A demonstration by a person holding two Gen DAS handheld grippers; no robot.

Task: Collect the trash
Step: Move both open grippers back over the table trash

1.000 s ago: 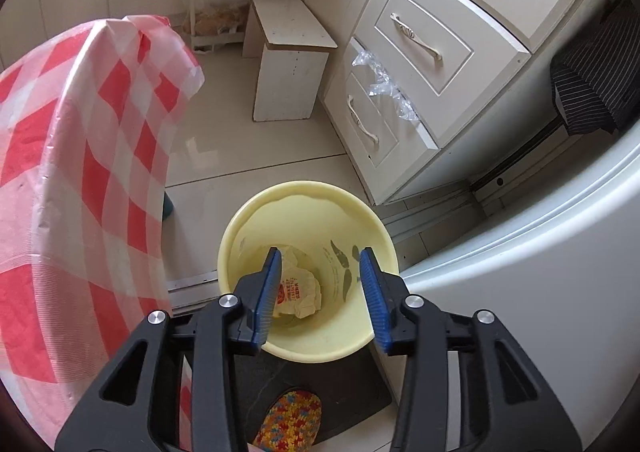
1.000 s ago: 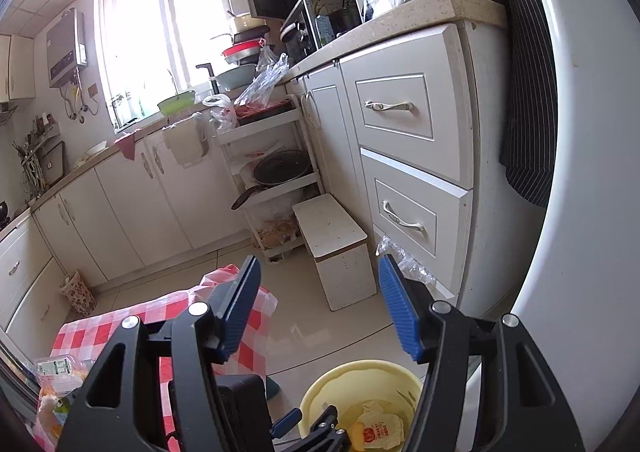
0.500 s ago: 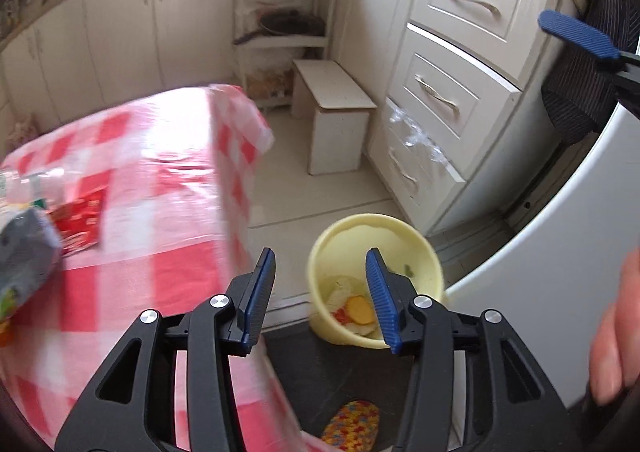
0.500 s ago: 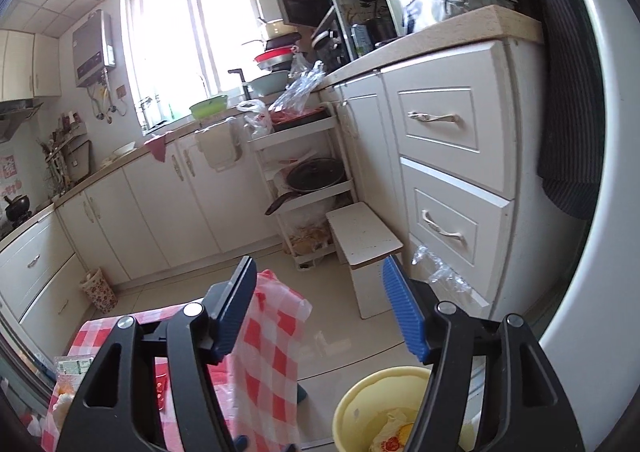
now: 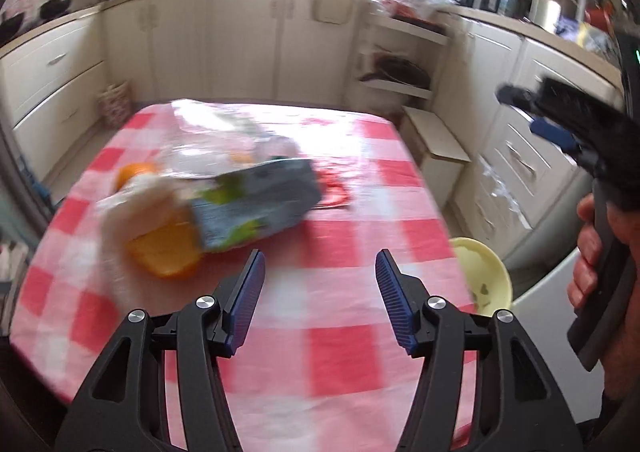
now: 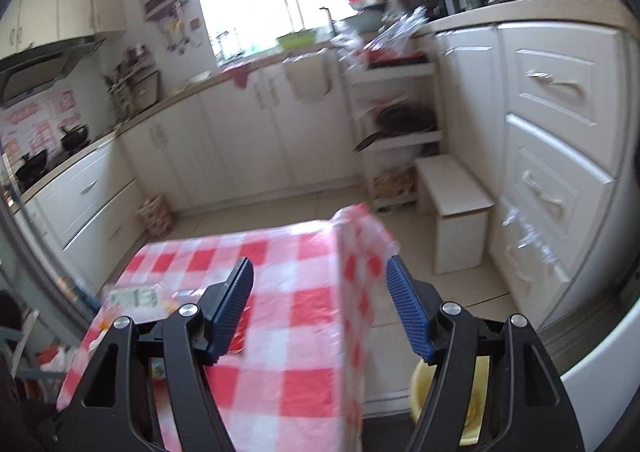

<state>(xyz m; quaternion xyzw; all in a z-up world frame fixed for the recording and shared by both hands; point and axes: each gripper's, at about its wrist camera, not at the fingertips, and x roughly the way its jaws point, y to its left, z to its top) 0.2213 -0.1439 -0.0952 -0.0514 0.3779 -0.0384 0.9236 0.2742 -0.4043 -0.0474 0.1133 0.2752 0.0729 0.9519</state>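
Observation:
My left gripper (image 5: 319, 298) is open and empty above the near part of the red-and-white checked table (image 5: 344, 316). A blurred pile of trash lies on the table's left half: a grey-blue packet (image 5: 256, 208), an orange piece (image 5: 164, 252), white crumpled paper (image 5: 132, 204) and clear plastic (image 5: 208, 132). The yellow bin (image 5: 482, 276) stands on the floor past the table's right edge. My right gripper (image 6: 318, 310) is open and empty, held high over the table's (image 6: 288, 276) right part; it also shows at the right of the left wrist view (image 5: 560, 120). The bin's rim (image 6: 420, 384) shows under its right finger.
White cabinets and drawers (image 6: 560, 140) line the right and back walls. A small white stool (image 6: 456, 208) and a shelf rack with a pan (image 6: 400, 120) stand behind the table. A small basket (image 6: 154, 212) sits on the floor at the back left.
My left gripper has swung up and left from the yellow bin to the table, and its jaws have spread wider. My right gripper has turned left and down toward the table.

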